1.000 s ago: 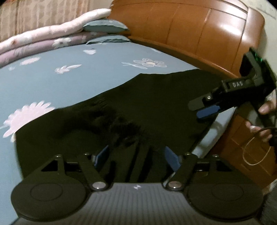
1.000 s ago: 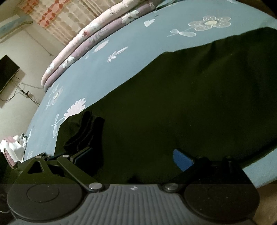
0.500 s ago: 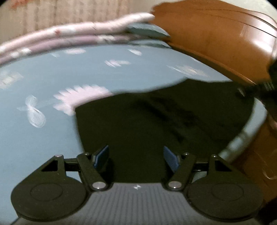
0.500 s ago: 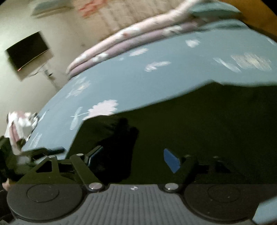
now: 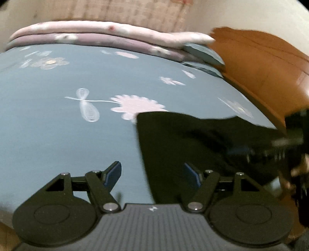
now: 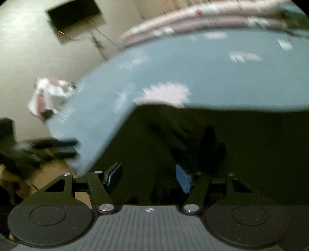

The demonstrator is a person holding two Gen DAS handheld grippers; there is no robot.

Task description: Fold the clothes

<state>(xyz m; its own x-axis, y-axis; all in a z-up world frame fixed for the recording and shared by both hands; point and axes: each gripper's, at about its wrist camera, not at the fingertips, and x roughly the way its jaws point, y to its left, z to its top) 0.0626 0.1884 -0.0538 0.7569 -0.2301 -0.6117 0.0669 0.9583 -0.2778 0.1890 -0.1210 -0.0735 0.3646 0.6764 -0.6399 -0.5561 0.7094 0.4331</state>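
A black garment (image 5: 202, 146) lies flat on the blue floral bed sheet (image 5: 67, 135). My left gripper (image 5: 152, 173) hovers low over the garment's left edge. It is open, with one blue pad over bare sheet and the other over black cloth. In the right wrist view the same garment (image 6: 222, 139) fills the lower right. My right gripper (image 6: 148, 177) sits over its near corner by the bed edge. Its jaws are closing, the pads still apart, and black cloth lies under the gap. I see no pad pressing on the cloth. Both views are motion-blurred.
Folded pink quilts (image 5: 96, 36) and a pillow (image 5: 202, 54) line the far side of the bed. A wooden headboard (image 5: 260, 67) rises at the right. A dark screen (image 6: 75, 17) hangs on the wall, and a white-pink clothes pile (image 6: 48, 94) sits beyond the bed's corner.
Both views have swung left along the bed. The garment has shifted to the right of the left view, whose gripper now straddles its left edge. The right jaws have narrowed.
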